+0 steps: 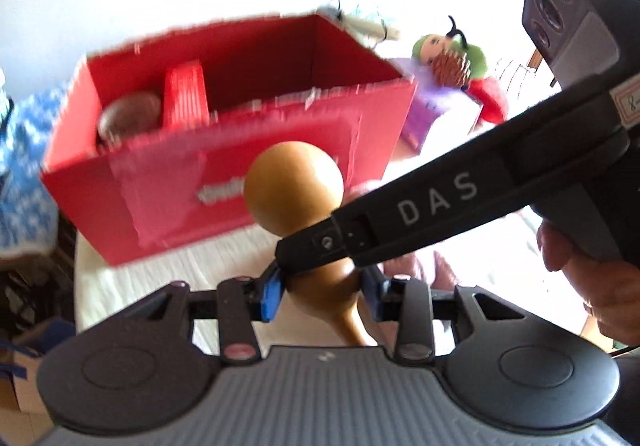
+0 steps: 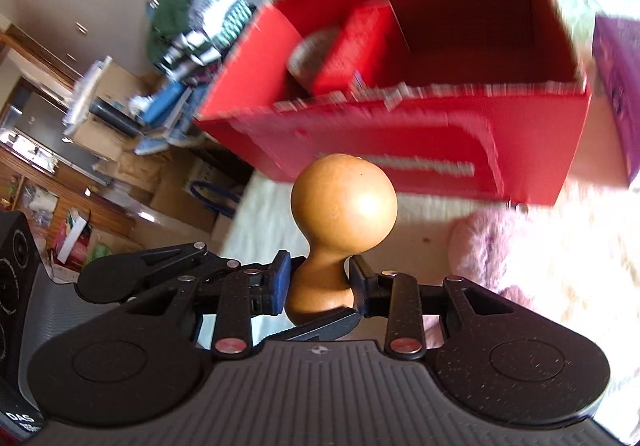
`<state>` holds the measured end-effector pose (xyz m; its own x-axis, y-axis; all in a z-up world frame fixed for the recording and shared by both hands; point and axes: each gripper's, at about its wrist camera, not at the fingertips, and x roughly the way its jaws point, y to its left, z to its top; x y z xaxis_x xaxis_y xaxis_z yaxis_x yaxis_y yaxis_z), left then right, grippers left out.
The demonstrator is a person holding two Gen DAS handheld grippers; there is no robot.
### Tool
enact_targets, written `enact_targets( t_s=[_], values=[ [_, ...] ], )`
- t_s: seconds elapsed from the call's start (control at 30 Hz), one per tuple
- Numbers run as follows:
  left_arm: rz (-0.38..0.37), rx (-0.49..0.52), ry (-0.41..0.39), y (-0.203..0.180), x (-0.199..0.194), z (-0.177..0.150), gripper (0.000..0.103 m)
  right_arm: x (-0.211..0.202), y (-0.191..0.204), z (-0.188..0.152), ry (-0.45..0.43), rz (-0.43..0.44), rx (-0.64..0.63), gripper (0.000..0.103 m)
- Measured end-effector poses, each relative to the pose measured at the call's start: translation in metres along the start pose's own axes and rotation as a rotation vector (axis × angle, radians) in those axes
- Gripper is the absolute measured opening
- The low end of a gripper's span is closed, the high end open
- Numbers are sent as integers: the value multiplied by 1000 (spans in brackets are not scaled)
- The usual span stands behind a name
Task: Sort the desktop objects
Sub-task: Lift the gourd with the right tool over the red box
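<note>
Closest to the lens is a gourd (image 1: 294, 190) — one of them, tan and smooth, pinched at its waist. In the left wrist view the left claw (image 1: 324, 292) has its blue pads against the narrow waist, and the right claw's finger crosses in from three o'clock to touch the same neck. In the right wrist view the right claw (image 2: 318, 284) is likewise closed on the gourd (image 2: 344, 202), so both appear to grip it at once; this looks like a hand-over or a shared carry.

The gourd's long axis runs straight away from each claw, bulb pointing to twelve o'clock. Beyond it, also at twelve, stands one red box (image 1: 168, 182), open-topped, on the pale table (image 1: 192, 266). It holds two things: a red block (image 1: 186, 98) standing up, and a brown round thing (image 1: 128, 118) beside it at nine o'clock. Neither hand is clearly nearer the box.

At two o'clock sit a purple box (image 1: 436, 110) and one doll (image 1: 452, 58) — the background is blurred.
</note>
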<state>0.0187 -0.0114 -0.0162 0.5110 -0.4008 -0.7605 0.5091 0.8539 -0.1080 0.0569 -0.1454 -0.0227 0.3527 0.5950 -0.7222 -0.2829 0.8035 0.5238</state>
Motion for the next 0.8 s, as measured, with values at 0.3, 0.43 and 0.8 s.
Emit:
enact_targets(
  t_s=[0.3,0.43,0.8],
  values=[
    [3,50,-157,1,-42,41,39,-31,23,33,-159,44,-33,35],
    [0,75,-184,10,-39,73,40,-33,24,60,-217,30,-19,34],
    [-20,72,-70,51,40,154,41,5,-14,145,-229,-69,115,34]
  ],
)
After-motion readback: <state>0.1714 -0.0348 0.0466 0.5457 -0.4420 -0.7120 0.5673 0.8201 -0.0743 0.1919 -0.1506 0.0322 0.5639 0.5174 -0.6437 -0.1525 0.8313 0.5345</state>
